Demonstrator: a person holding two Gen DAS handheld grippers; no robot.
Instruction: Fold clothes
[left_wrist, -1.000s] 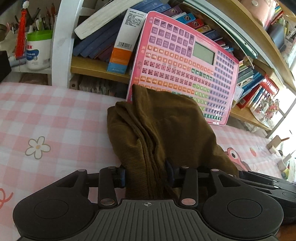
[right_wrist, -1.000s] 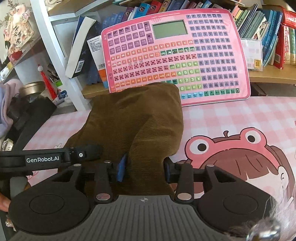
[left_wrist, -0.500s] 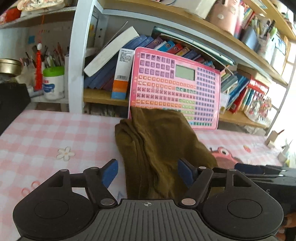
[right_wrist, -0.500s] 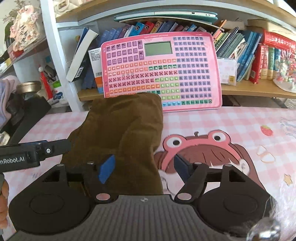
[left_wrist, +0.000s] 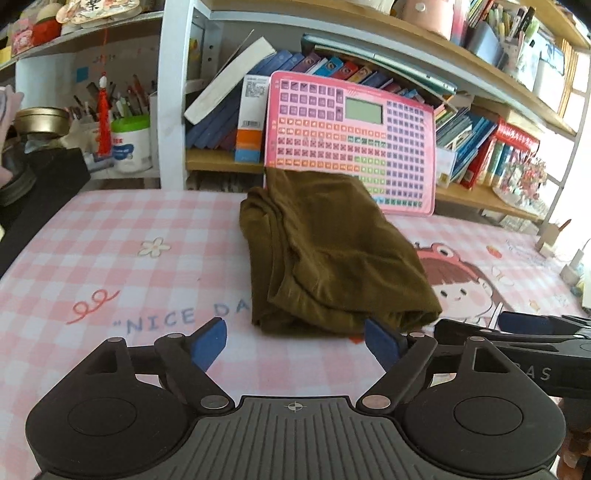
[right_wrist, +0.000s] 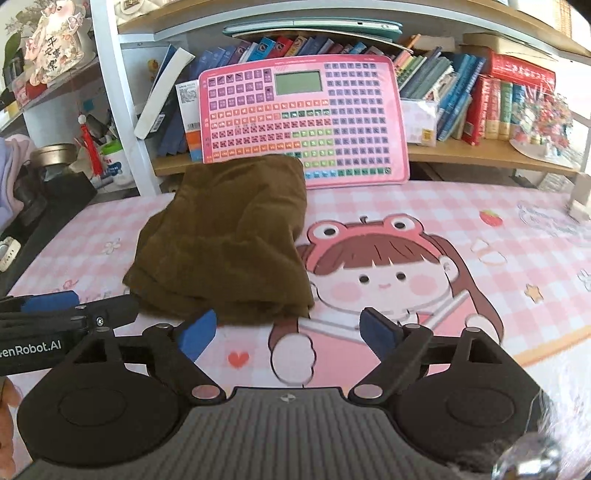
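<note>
— Lying folded on the pink checked worktop (left_wrist: 110, 236), the brown garment (left_wrist: 325, 258) is a thick bundle, and its far edge rests against the foot of the pink keyboard toy (left_wrist: 354, 136) that leans on the bookshelf (right_wrist: 480, 153).

— And the left hand-held gripper (left_wrist: 295, 341)?

— Its jaws have just been opening and stand wide apart, with nothing between the blue pads. The near hem of the garment lies just beyond the fingertips, not touching them.

— The right hand-held gripper (right_wrist: 288, 330)?

— Same story: jaws have just been opening, wide apart, empty. Its left pad sits just in front of the garment's near right corner; the rest of the gap looks onto the cartoon girl (right_wrist: 376, 266) printed on the worktop.

— How do the two stand to each other?

— Side by side, close. Each shows at the edge of the other's view, both at the garment's near edge.
</note>
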